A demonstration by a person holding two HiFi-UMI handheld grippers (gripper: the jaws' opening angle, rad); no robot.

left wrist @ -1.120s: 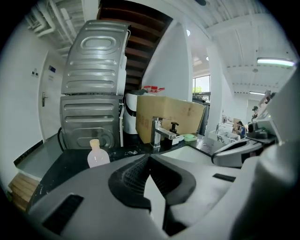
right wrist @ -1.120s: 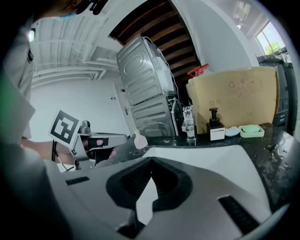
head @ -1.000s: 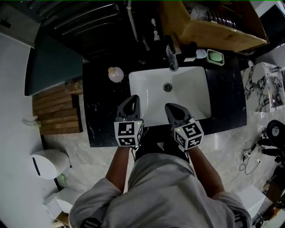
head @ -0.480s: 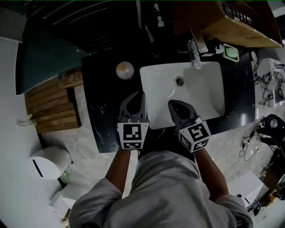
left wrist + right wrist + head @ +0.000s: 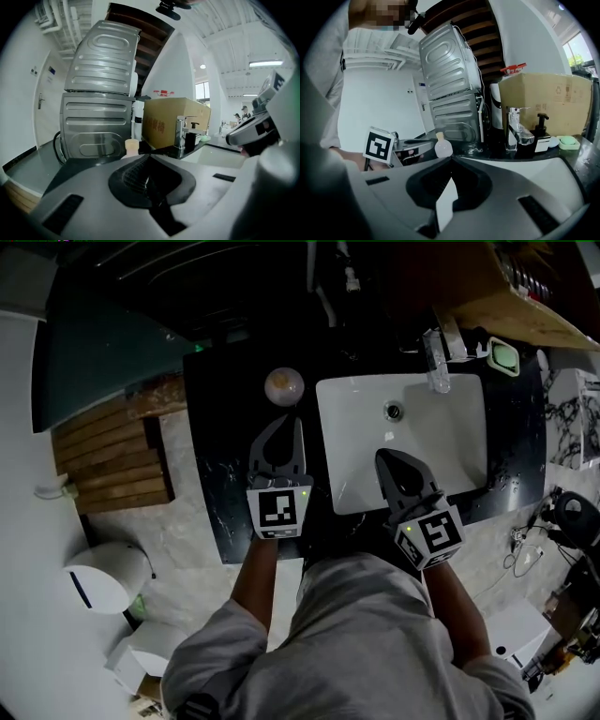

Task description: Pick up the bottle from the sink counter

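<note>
Reaching for the bottle (image 5: 284, 386) is looking like the step in hand, judging from the layout. The bottle is standing upright on the black counter (image 5: 211, 474), left of the white sink (image 5: 441, 456), just ahead of the left gripper (image 5: 292, 421) and apart from it. The left gripper is hovering over the counter with its jaws pressed together and nothing between them. The right gripper (image 5: 383, 457) is hanging over the sink's near edge, its jaws also meeting at the tips and holding nothing.

Doing it well: the left gripper is sitting nearest, so it is likely the one to use. Its jaws are needing to open wide first, since the bottle's body is looking round and wider than its neck. Coming in level and straddling the body is looking safer than poking in, as closed tips are risking a knock-over. The bottle is looking light and maybe slick, so a gentle centred squeeze and then a straight lift are seeming best. The right gripper is better off waiting over the sink.

Counting: one bottle, one sink, one faucet (image 5: 437, 362), one pump dispenser (image 5: 540, 133), one green soap dish (image 5: 503, 356), one cardboard box (image 5: 543, 101), one washing machine (image 5: 98, 112), two grippers.
</note>
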